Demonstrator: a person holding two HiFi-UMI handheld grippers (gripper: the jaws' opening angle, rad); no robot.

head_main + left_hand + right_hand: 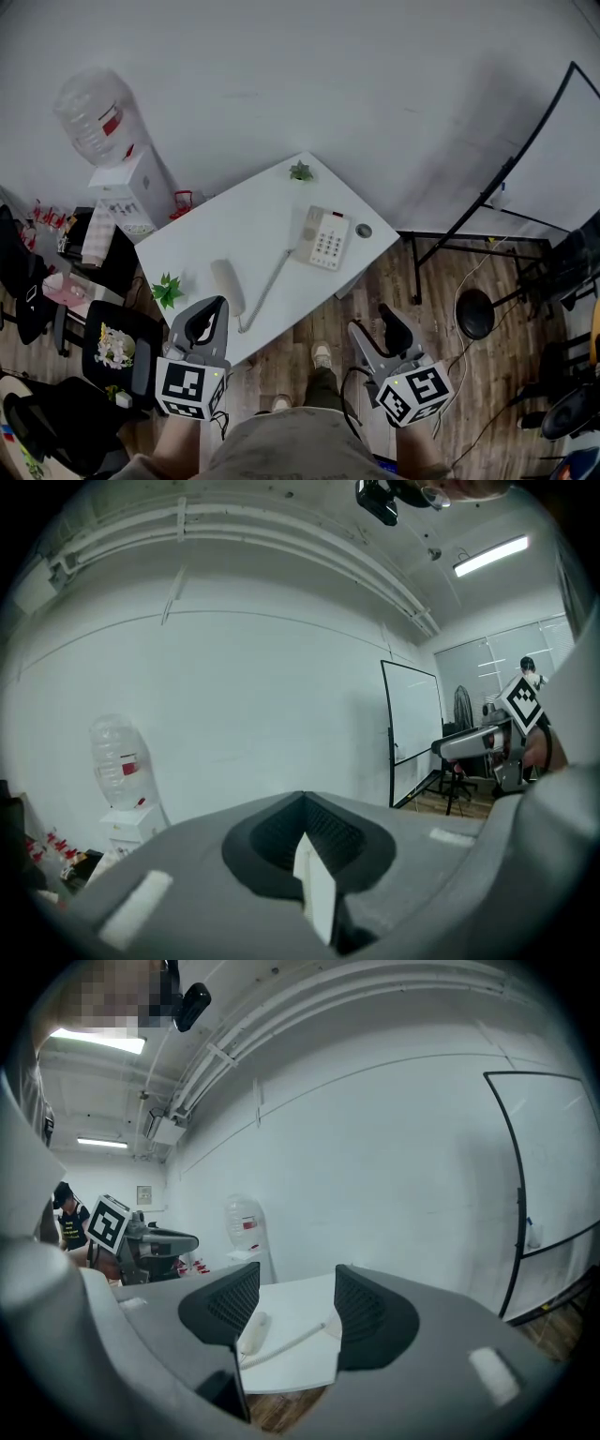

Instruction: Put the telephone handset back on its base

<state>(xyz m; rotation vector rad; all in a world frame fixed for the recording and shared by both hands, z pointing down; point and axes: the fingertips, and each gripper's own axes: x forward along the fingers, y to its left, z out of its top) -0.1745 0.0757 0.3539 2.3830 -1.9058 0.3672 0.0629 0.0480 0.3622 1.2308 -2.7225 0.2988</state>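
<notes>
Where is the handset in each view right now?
Head view: handset lies on the white table, left of the base.
Left gripper view: not in it.
Right gripper view: handset low centre, between the open jaws.
Shared landmark: the water bottle by the wall.

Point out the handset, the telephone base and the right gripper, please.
handset (228, 286), head view, middle of its body
telephone base (329, 245), head view, on its keypad
right gripper (378, 330), head view, midway between its fingertips
</notes>
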